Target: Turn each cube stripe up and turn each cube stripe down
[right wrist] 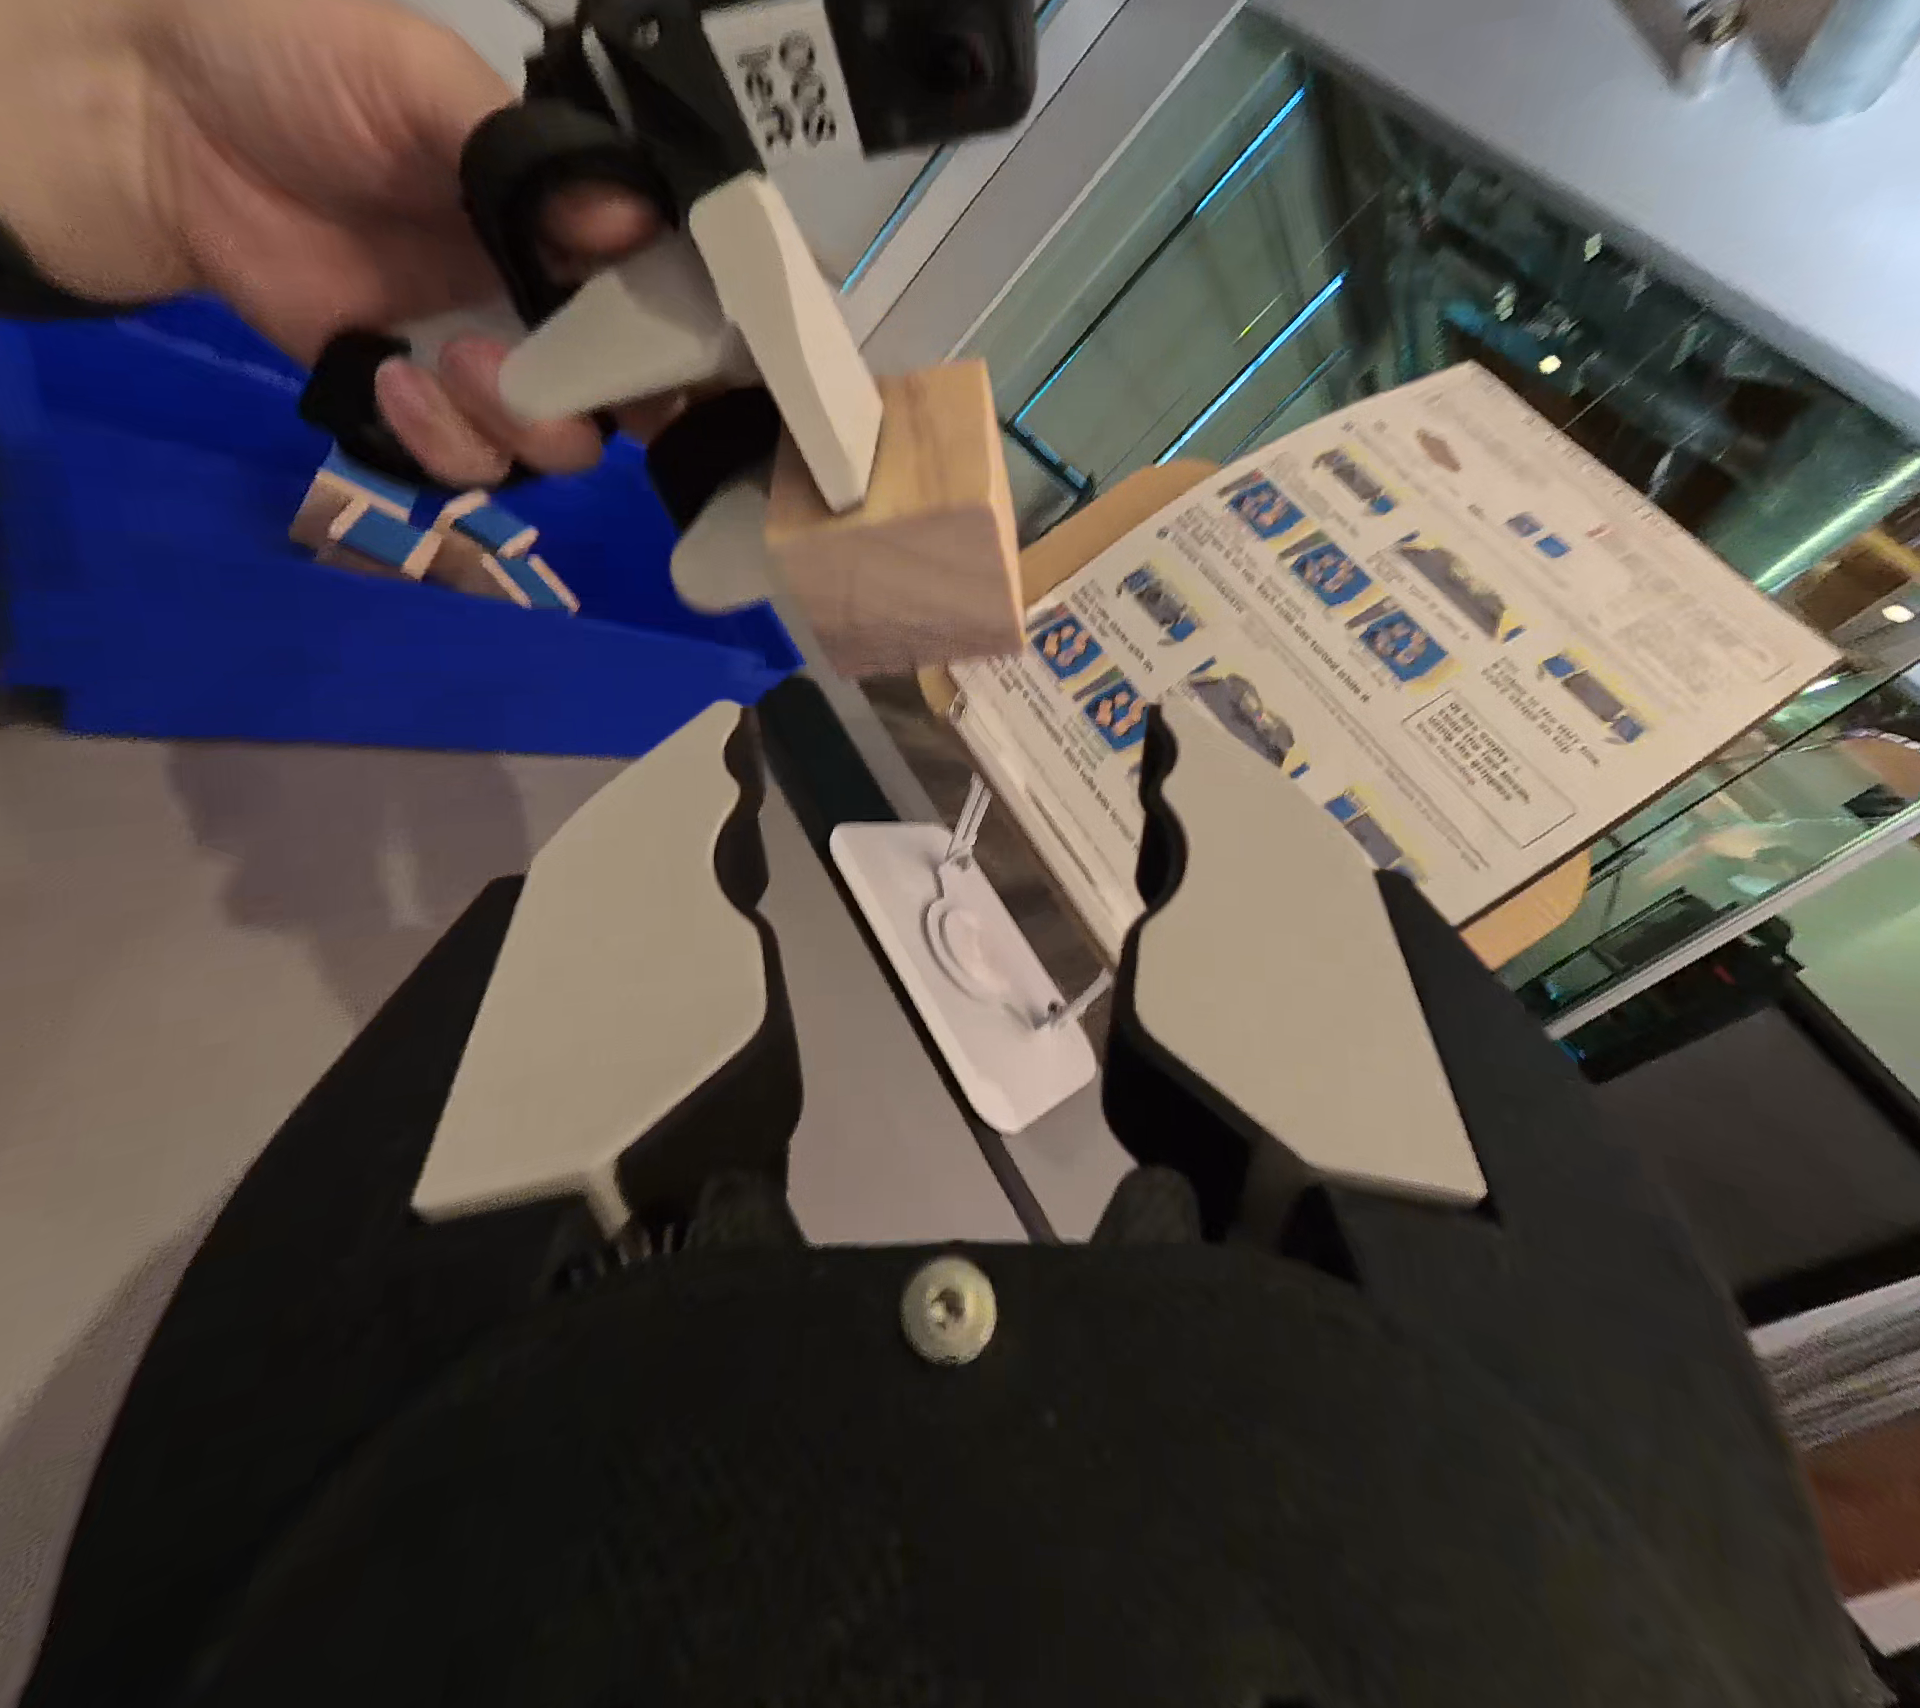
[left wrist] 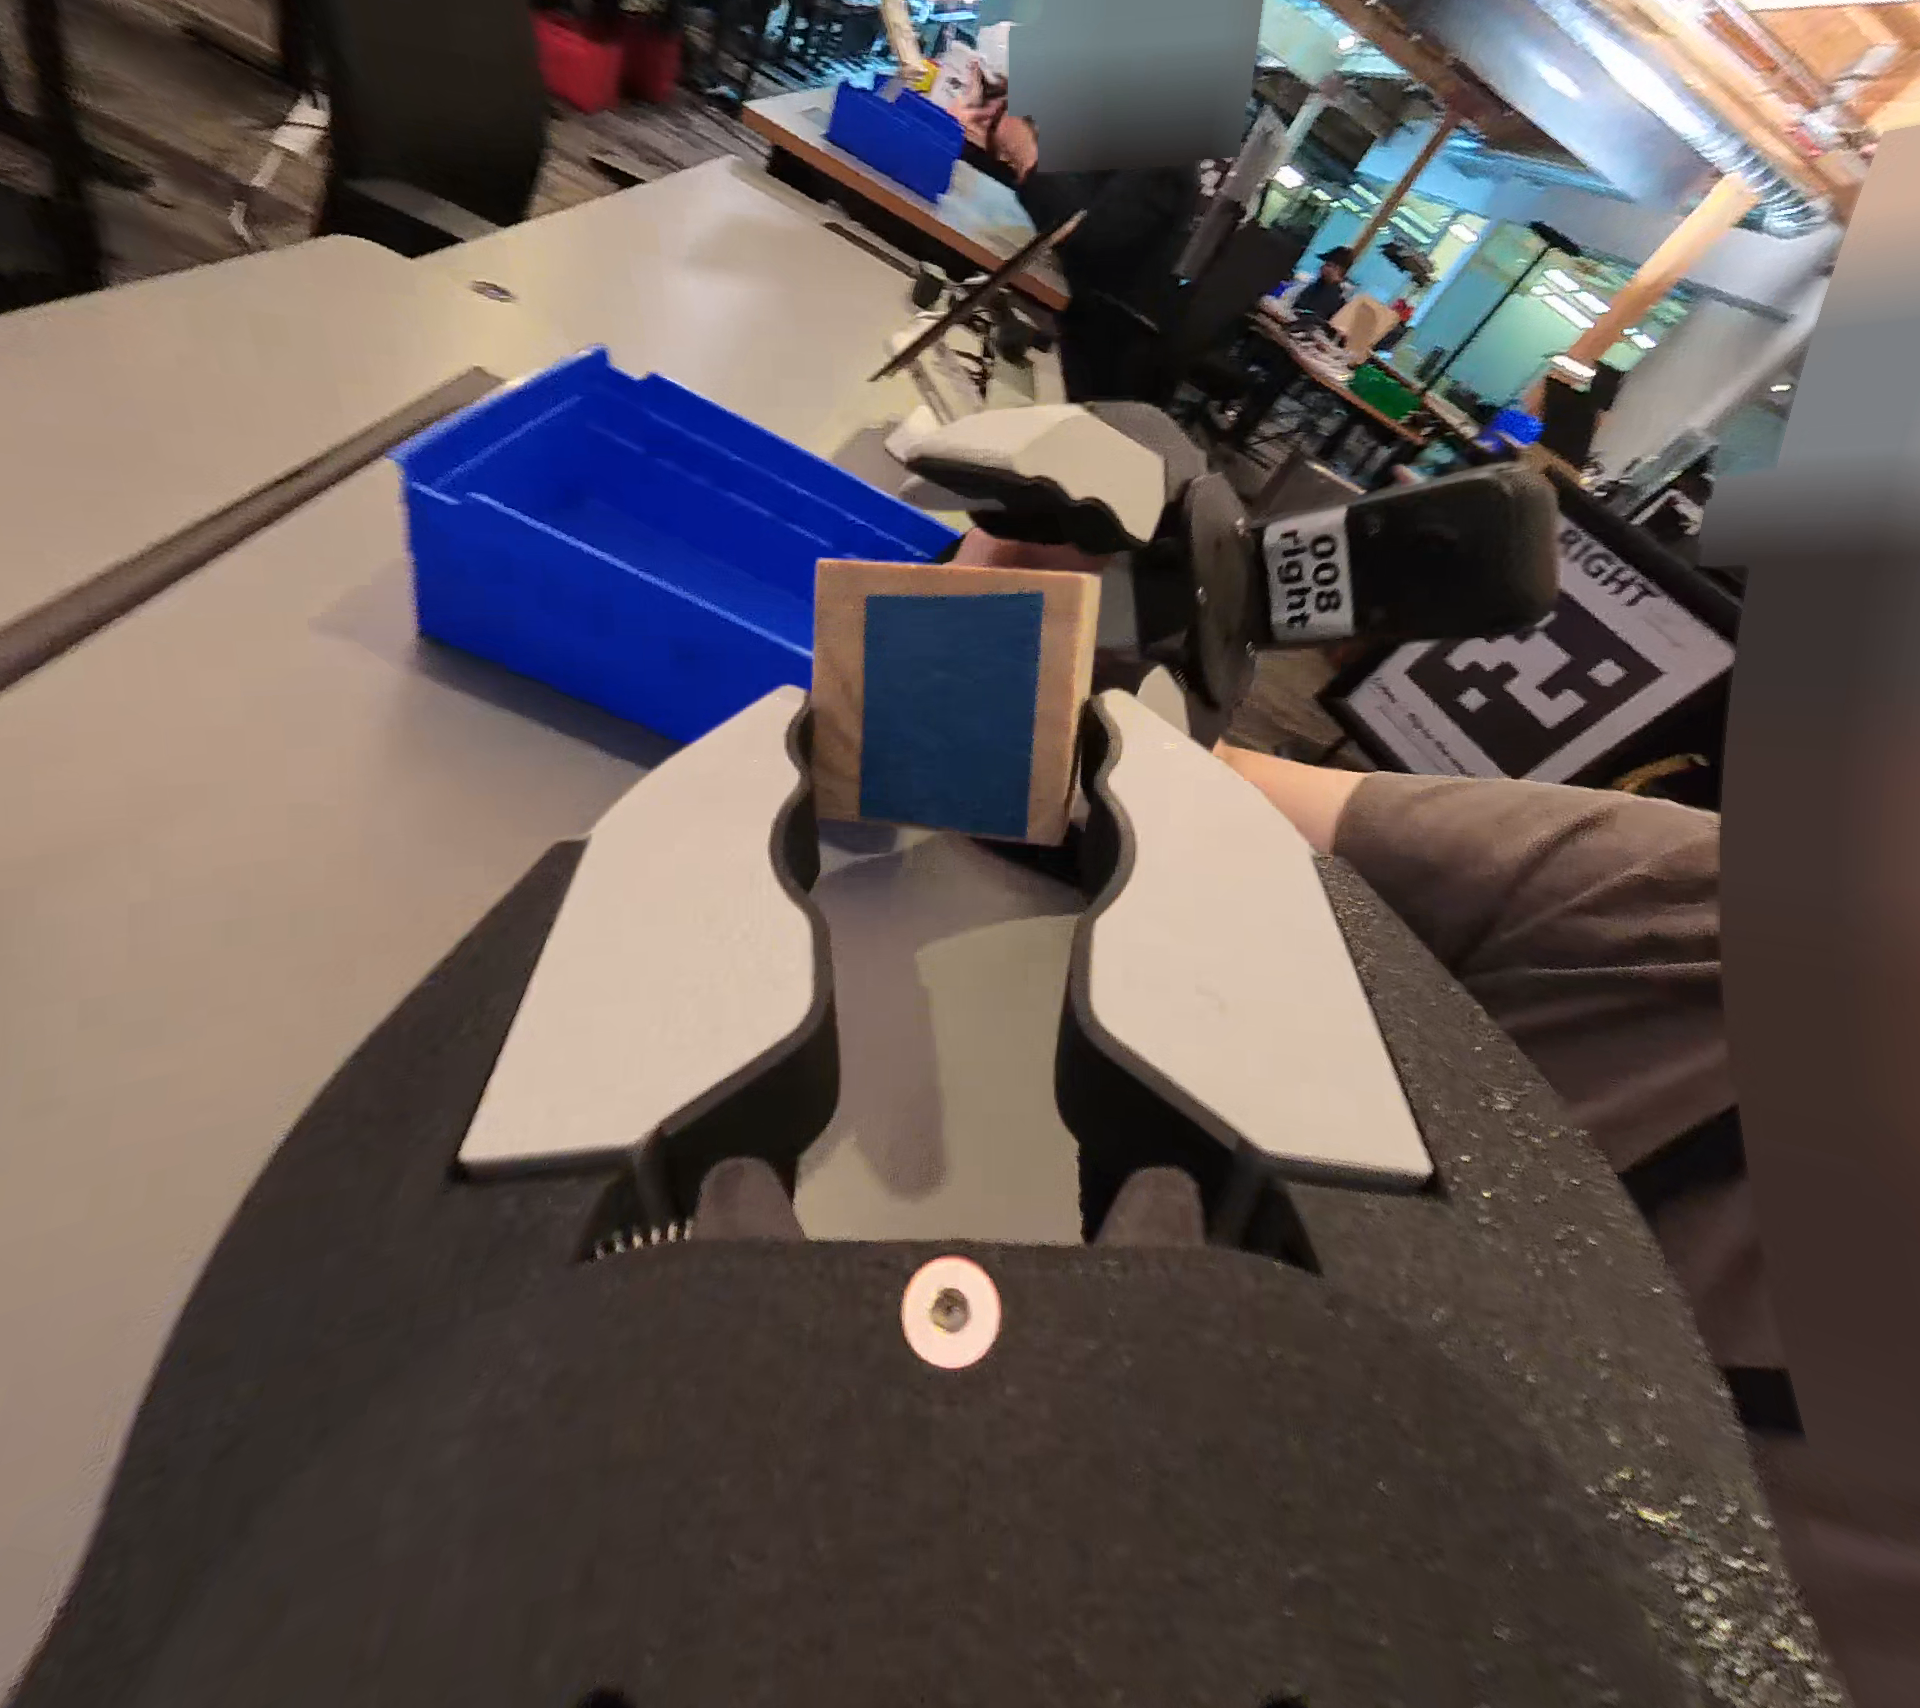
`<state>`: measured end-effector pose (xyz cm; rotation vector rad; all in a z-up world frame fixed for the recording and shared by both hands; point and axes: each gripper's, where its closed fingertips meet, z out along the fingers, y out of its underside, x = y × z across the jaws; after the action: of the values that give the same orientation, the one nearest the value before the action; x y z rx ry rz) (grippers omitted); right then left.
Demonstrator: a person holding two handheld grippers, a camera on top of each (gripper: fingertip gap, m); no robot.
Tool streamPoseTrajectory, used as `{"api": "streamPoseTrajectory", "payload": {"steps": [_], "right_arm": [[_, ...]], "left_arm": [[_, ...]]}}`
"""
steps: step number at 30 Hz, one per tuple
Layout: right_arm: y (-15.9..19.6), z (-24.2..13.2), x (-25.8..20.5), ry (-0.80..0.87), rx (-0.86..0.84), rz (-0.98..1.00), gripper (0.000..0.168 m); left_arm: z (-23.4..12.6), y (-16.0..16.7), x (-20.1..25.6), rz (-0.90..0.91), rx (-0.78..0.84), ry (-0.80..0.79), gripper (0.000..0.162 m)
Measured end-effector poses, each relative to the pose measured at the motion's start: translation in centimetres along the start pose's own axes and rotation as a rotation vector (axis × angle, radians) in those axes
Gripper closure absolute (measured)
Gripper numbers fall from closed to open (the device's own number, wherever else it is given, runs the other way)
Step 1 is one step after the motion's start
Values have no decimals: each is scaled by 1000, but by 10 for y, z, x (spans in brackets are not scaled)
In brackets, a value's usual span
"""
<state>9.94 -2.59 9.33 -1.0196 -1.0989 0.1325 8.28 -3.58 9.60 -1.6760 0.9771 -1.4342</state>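
Left wrist view looks along the left gripper point(left wrist: 948, 728), whose grey fingers point(left wrist: 691, 889) are clenched on a wooden cube point(left wrist: 951, 713) held clear above the grey table point(left wrist: 208, 827); the cube's blue stripe point(left wrist: 951, 713) faces the camera. Bare tabletop lies under and to the left of it. Just beyond the cube sits a blue bin point(left wrist: 623, 557), near the table's far edge. Past that, the right gripper point(left wrist: 1029, 474) hovers close behind the cube, its camera body carrying a white label with printed writing. A brown sleeve point(left wrist: 1507, 920) reaches in from the right side.

Right wrist view shows the right gripper point(right wrist: 951, 785) released, jaws spread with nothing between them, pointing at the cube point(right wrist: 904, 536) from below. A bare hand point(right wrist: 239, 131) works the left gripper point(right wrist: 790, 515), which pinches the cube's plain wood sides. More striped cubes point(right wrist: 416, 536) lie in the bin point(right wrist: 312, 661). An illustrated instruction sheet point(right wrist: 1403, 598) lies beyond, too blurred to read.
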Motion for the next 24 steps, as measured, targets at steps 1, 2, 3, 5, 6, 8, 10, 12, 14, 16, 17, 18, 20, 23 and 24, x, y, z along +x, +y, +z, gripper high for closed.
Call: {"api": "streamPoseTrajectory", "payload": {"steps": [1,2,3,5,6,8,10,12,14,16,17,18,20,23,24], "right_arm": [[-6,-2,0,26,39,-4,98],[-12,-5,0,46,76,-27,98],[-16,-8,1,76,100,-59,99],[-19,-9,-3,86,109,-111,103],[-18,-8,-4,94,90,-122,103],[-14,-4,-7,84,67,-118,105],[-15,-5,-5,106,77,-112,112],[-17,-7,-6,103,97,-120,121],[-19,-8,-7,102,103,-131,124],[-18,-8,-7,94,92,-143,124],[-19,-9,-7,84,91,-139,124],[-20,-10,-8,57,93,-126,124],[-20,-12,-2,14,71,-93,124],[7,-25,38,-10,-132,-52,124],[27,-35,57,-25,-249,12,124]], "left_arm": [[5,2,4,-9,-1,14,114],[9,3,7,-11,-1,25,114],[12,5,9,-23,-5,37,114],[17,7,13,-46,-2,70,115],[19,6,16,-58,9,96,114],[22,8,18,-78,8,110,115],[26,11,18,-62,-10,99,115],[29,12,19,-57,-6,107,115],[30,11,22,-64,-1,128,114],[30,12,21,-51,-2,129,114],[29,11,22,-52,-3,138,115],[28,10,23,-60,-3,151,115],[22,7,27,-77,4,190,110],[7,0,20,-51,10,142,109],[1,-3,16,-30,15,108,112]]}}
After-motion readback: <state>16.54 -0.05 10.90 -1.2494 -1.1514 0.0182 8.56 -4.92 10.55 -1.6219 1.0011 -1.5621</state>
